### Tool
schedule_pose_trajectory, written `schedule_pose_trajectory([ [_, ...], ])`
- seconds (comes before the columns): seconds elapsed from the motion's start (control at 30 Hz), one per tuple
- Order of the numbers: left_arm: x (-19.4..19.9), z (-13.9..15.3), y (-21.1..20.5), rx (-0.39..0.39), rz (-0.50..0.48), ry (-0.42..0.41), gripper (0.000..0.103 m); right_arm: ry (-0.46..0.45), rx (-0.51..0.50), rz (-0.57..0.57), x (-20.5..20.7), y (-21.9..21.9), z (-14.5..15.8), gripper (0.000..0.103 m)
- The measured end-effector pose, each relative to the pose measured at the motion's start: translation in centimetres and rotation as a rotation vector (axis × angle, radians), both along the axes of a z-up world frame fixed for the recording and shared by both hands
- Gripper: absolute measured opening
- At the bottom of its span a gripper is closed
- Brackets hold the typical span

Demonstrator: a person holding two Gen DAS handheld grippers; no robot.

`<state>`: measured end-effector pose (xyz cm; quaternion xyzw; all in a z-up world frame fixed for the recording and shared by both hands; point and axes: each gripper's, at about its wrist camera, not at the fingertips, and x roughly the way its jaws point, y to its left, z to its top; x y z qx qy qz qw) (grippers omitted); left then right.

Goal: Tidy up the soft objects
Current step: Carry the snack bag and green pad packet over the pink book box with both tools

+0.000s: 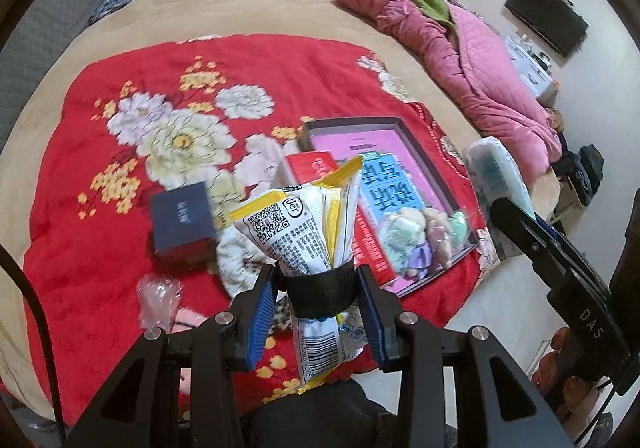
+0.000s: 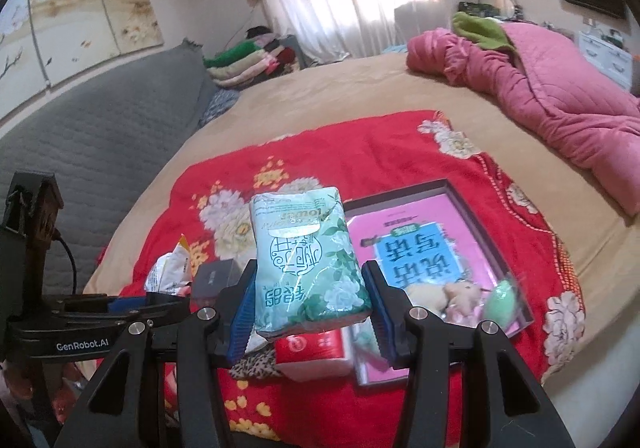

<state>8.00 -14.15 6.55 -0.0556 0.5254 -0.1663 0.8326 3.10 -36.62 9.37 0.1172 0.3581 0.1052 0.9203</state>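
My left gripper (image 1: 318,298) is shut on a white and yellow snack bag (image 1: 300,224), squeezed at its middle and held above the red floral blanket (image 1: 120,152). My right gripper (image 2: 310,306) is shut on a green floral tissue pack (image 2: 306,256), also held above the blanket; the pack shows in the left wrist view (image 1: 498,176). A shallow grey box (image 2: 476,208) with a pink and blue printed sheet holds a clear bag of small plush toys (image 2: 460,298). A red tissue pack (image 2: 316,350) lies below the green pack.
A dark blue box (image 1: 180,218) and a clear plastic wrap (image 1: 158,298) lie on the blanket. A leopard-print cloth (image 2: 254,368) lies by the red pack. A pink quilt (image 2: 560,88) lies at the far right. Folded blankets (image 2: 244,60) are stacked at the back.
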Motion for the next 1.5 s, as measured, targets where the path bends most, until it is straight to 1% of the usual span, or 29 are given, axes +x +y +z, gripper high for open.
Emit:
schedule_pose_trajectory([
  [0.17, 0.4, 0.7, -2.0, 0.011, -0.032, -0.021, 0.040, -0.014, -0.008, -0.052, -0.3, -2.0, 0.6, 0.052],
  [0.37, 0.9, 0.8, -3.8, 0.019, -0.061, -0.026, 0.040, -0.005, -0.006, -0.104, -0.3, -4.3, 0.4, 0.052],
  [0.47, 1.4, 0.6, -4.6, 0.020, -0.074, -0.022, 0.040, 0.001, -0.021, -0.126, -0.2, -5.0, 0.2, 0.052],
  [0.73, 2.7, 0.1, -7.1, 0.008, -0.115, -0.011, 0.040, 0.022, -0.014, -0.176, 0.0, -7.4, -0.6, 0.052],
  [0.87, 3.1, -0.7, -9.0, -0.006, -0.153, 0.004, 0.040, 0.034, -0.019, -0.196, 0.1, -8.5, -1.2, 0.052],
  [1.17, 3.7, -4.3, -14.2, 0.015, -0.251, 0.058, 0.040, 0.067, 0.004, -0.239, 0.2, -11.0, -2.9, 0.052],
  [1.3, 4.2, -6.3, -16.5, 0.045, -0.294, 0.082, 0.040, 0.082, 0.009, -0.255, 0.3, -11.9, -3.7, 0.052],
  [1.5, 4.5, -9.1, -18.9, 0.053, -0.321, 0.129, 0.040, 0.103, 0.015, -0.277, 0.4, -13.4, -4.7, 0.052],
])
